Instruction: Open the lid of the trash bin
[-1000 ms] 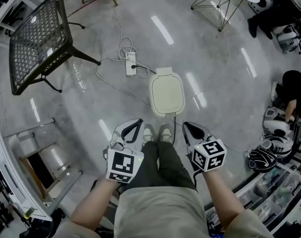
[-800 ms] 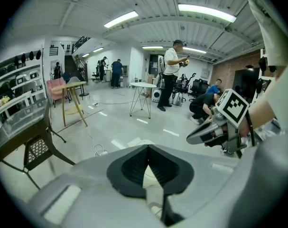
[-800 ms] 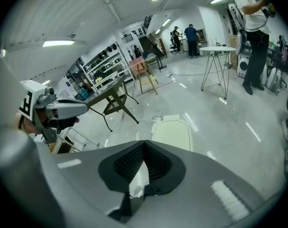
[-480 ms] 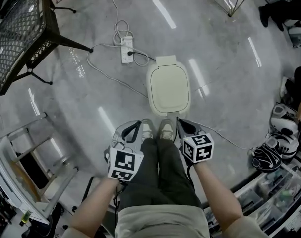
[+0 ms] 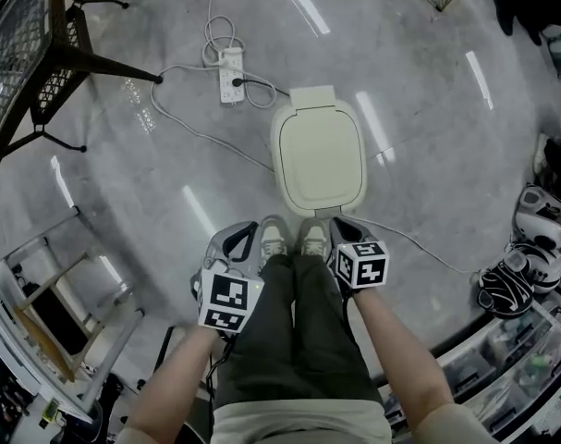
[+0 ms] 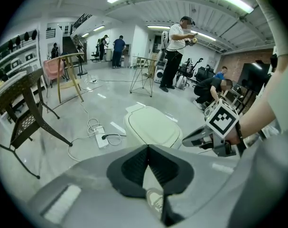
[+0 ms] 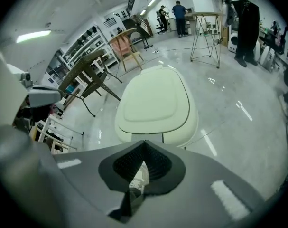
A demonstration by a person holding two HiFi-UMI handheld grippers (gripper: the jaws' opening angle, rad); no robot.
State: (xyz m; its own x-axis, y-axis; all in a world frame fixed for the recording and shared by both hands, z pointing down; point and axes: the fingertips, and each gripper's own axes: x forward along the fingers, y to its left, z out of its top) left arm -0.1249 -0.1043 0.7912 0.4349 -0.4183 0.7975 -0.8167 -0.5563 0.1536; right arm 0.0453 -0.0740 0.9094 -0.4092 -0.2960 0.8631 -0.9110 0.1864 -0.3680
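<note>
The cream trash bin [image 5: 319, 160] stands on the grey floor just in front of the person's shoes, and its lid is down. It also shows in the left gripper view as the bin [image 6: 151, 127] and fills the middle of the right gripper view as the bin [image 7: 155, 103]. My right gripper [image 5: 341, 230] hovers at the bin's near right edge, shut and holding nothing; its tips [image 7: 144, 145] point at the lid's front lip. My left gripper [image 5: 242, 238] is shut and empty, to the left of the shoes and short of the bin. Its jaws [image 6: 147, 148] meet at the tips.
A white power strip [image 5: 230, 74] with looped cables lies beyond the bin. A black mesh chair [image 5: 21, 44] stands at the far left. Helmets and shoes [image 5: 528, 257] sit at the right, a metal shelf frame [image 5: 49, 313] at the lower left. People [image 6: 174, 51] stand in the distance.
The person has stepped up to the bin, which now sits larger and closer. My right gripper has moved forward and inward to the bin's near edge. Both grippers stay shut.
</note>
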